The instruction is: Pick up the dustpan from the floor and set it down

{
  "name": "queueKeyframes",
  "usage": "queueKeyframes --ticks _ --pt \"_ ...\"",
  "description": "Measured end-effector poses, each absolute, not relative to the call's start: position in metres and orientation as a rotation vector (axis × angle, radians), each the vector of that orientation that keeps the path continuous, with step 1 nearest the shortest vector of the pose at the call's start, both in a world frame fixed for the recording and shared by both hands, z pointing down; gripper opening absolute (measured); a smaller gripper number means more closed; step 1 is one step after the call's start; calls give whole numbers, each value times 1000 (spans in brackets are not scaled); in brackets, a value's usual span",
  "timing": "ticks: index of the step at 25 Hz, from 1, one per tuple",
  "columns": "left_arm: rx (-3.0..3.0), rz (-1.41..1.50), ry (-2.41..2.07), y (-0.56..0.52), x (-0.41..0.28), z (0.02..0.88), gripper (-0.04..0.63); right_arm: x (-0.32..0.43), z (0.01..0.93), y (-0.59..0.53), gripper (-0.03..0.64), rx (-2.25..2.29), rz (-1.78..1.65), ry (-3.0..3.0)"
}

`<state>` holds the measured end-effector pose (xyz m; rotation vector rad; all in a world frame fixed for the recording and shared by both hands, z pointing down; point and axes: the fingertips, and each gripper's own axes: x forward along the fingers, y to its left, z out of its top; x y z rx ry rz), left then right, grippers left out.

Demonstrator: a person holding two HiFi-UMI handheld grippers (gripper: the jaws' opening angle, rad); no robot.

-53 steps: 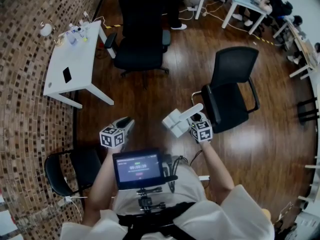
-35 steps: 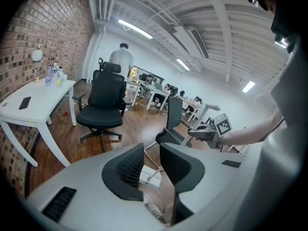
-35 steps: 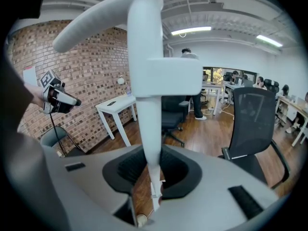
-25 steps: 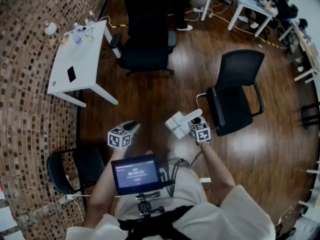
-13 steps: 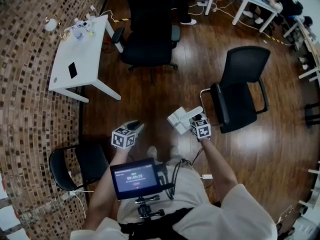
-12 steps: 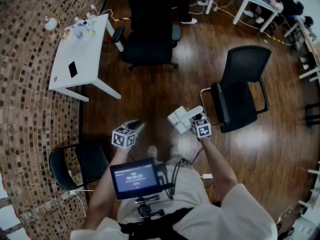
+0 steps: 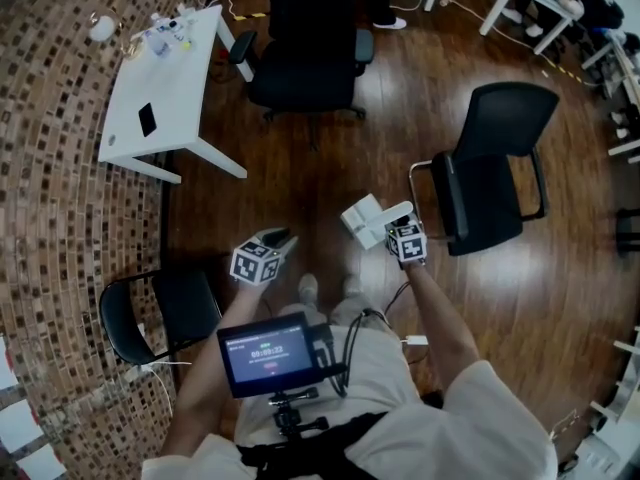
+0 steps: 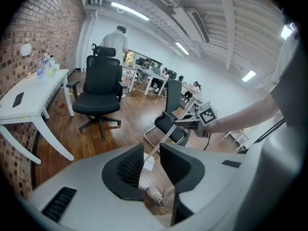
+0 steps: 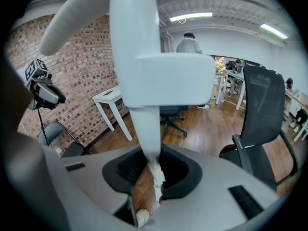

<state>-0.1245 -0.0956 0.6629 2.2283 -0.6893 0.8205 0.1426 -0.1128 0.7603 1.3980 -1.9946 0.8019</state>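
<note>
White dustpan (image 7: 362, 219) — aloft, w/ handle clamped

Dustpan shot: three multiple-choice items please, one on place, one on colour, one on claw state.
1. Where is the dustpan?
A. on the white table
B. held in the right claw
C. on a chair seat
2. Its colour?
A. white
B. red
C. black
3. The left claw is:
A. shut on the dustpan
B. shut on a cable
C. open, gripping nothing

Answers: 1 B, its handle is pinched between the jaws in the right gripper view. 2 A, pan and handle are both white. 3 C, the left gripper view shows a clear gap between the jaws.
</note>
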Motion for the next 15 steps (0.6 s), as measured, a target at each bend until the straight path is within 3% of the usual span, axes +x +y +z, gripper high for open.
queueKeyframes --ticks 15 --pt "2226 888 -632 -95 -113 677 97 152 816 -121 101 1382 818 -1951"
